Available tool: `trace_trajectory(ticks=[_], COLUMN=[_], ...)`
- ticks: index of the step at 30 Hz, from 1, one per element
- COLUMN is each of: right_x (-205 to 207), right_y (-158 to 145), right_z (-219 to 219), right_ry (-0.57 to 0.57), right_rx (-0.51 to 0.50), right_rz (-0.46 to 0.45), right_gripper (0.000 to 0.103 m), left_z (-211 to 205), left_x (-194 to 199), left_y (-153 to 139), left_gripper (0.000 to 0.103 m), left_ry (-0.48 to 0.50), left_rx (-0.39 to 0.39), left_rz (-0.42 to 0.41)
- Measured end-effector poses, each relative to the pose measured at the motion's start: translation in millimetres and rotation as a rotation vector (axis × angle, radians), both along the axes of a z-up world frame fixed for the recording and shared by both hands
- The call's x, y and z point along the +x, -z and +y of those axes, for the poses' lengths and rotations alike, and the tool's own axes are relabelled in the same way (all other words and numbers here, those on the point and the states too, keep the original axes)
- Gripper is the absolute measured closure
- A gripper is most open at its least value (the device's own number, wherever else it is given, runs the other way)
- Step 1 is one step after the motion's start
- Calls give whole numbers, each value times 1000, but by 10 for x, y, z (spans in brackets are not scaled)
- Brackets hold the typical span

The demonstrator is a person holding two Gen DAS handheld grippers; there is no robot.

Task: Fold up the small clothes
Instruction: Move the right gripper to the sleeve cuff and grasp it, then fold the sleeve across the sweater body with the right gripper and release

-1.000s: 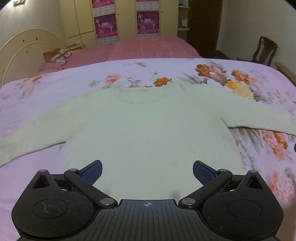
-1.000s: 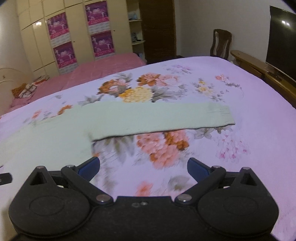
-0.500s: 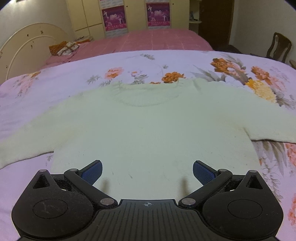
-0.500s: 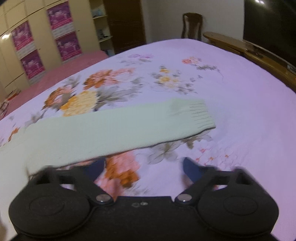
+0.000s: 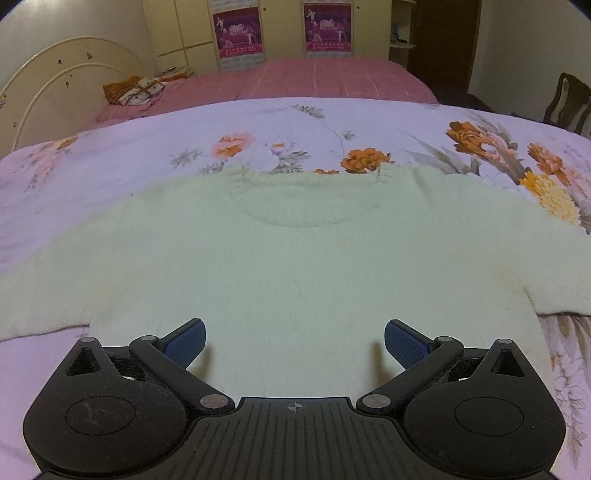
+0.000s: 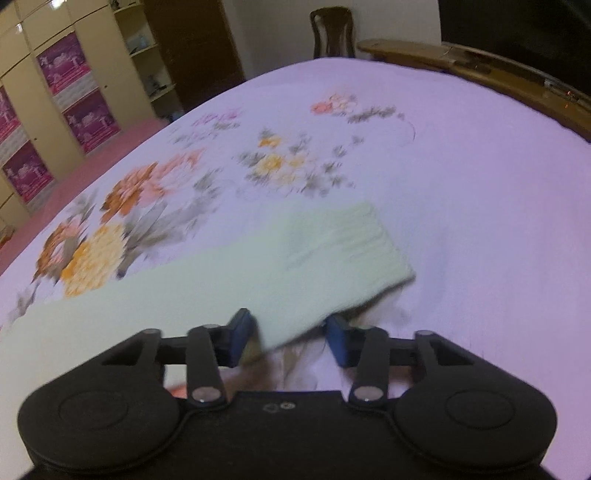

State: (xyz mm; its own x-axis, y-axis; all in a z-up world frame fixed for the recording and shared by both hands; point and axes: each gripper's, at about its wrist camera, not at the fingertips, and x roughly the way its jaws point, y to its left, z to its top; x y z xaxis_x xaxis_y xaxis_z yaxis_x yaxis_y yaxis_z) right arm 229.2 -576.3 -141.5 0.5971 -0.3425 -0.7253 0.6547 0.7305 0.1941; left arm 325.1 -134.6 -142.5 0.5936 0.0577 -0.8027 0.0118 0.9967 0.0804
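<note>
A pale green knit sweater (image 5: 295, 266) lies flat on the floral bedspread, neck away from me, both sleeves spread out. My left gripper (image 5: 294, 345) is open over the sweater's lower body, with nothing between its blue pads. In the right wrist view the sweater's right sleeve (image 6: 229, 280) runs across the bed to its ribbed cuff (image 6: 354, 243). My right gripper (image 6: 291, 339) is partly closed, its jaws on either side of the sleeve's near edge just short of the cuff. The view is blurred.
The lilac floral bedspread (image 5: 110, 173) covers the bed. A second bed with a pink cover (image 5: 295, 77) and a pillow (image 5: 135, 90) lies behind. A wooden footboard (image 6: 480, 70) and a chair (image 6: 332, 33) are at the far right.
My left gripper moved forward over the sweater body. My right gripper swung right along the sleeve toward the cuff, dropped lower, and its jaws narrowed around the sleeve edge.
</note>
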Motion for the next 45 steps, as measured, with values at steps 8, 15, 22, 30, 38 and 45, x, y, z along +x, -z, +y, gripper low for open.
trace_trajectory(ticks=[8,15,22,30,38,45], right_x=[145,400,979,1372,951,645], right_y=[-103,-486,-672,50,-307,-328], right_z=[134,739,2124,3383,3130,2391], right_ry=[-73,-291,-651,-913,-924,-758], right_rx=[-63,-28,54,154,-12,-23], right_rz=[-69,-217,-298,-81,-143,-126], right_gripper=[98,99,99,76,40,40], left_z=[133,435,1022,1307,812,1], left_x=[104,156,109,138,247,235], left_y=[33,-39,-228,-150,23,203], left_gripper=[1,12,12,12,12,15], left_ry=[7,-19,-128,-131,13,168], left_rx=[-36,-114,-152,-272,-360,-152], left_rz=[-16,-24,-77,-49,0,-46])
